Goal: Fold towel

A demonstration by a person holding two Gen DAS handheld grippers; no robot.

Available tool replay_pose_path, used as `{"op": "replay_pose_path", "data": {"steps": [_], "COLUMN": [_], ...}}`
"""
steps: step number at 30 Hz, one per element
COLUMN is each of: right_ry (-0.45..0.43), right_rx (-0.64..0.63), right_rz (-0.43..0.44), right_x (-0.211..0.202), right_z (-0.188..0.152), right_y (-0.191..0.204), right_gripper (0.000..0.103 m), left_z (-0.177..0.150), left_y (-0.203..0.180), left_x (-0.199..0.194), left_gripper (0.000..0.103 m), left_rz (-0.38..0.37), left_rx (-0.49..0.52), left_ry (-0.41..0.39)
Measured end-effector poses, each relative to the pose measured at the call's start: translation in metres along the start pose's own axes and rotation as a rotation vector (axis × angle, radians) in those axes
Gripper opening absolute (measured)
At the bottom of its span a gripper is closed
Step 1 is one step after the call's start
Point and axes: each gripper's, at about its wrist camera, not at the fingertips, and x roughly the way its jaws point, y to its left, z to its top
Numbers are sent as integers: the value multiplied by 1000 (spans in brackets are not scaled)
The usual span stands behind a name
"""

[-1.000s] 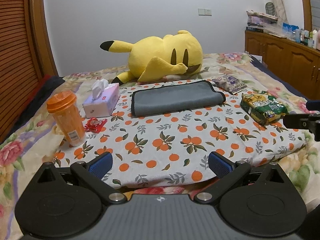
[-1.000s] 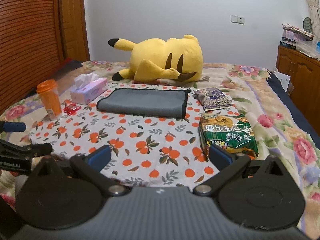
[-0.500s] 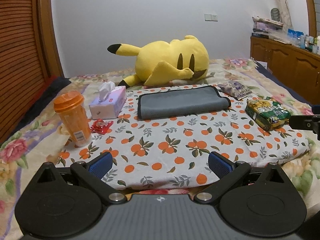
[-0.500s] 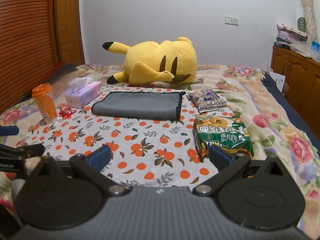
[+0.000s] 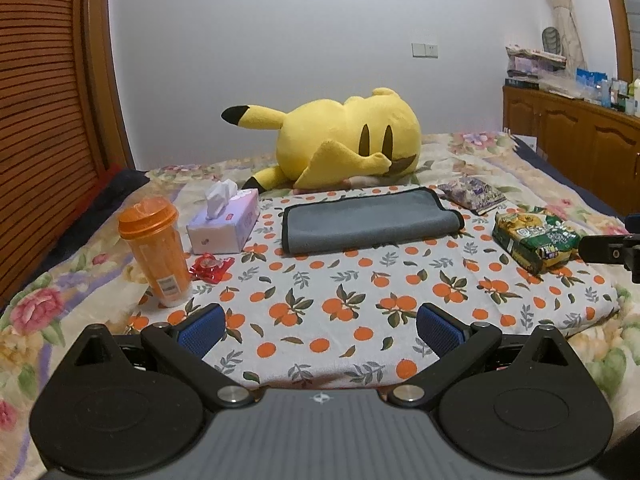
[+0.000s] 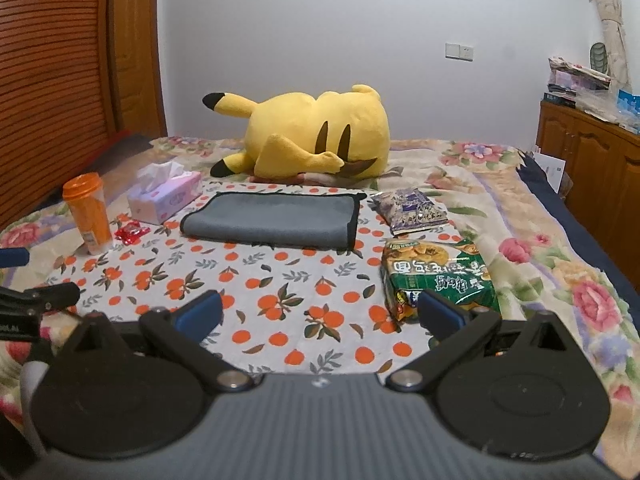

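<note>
We see the folded grey towel (image 5: 370, 222) lying flat on the orange-print cloth (image 5: 360, 300), well ahead of both grippers. Left gripper (image 5: 320, 330) and right gripper (image 6: 320, 314) are spread wide, holding nothing. Beside the towel: tissue box (image 5: 224, 226), orange bottle (image 5: 156, 250), red wrapper (image 5: 210, 266), green snack bag (image 6: 436, 280), purple packet (image 6: 412, 210). The yellow plush (image 5: 344, 142) lies behind. Only the right view shows the green bag just ahead of a fingertip (image 6: 440, 314).
</note>
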Motion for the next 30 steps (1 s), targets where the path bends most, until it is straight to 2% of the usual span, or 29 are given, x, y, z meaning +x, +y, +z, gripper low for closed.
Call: {"op": "replay_pose_path", "data": {"steps": [18,30], "right_ry": [-56,-86], "right_rx": [7,12], "right_rz": [-4,-10], "right_x": [-7,-10], "right_z": [1,1], "right_y": [-1,-3], "right_gripper": [103,103], "left_z": [4,5], "left_y": [1,4], "left_x": [-15,-20], "left_gripper": [103,103], "left_rz": [2,2], "left_rx": [-9,-19], "left_ry": [-97,-130]}}
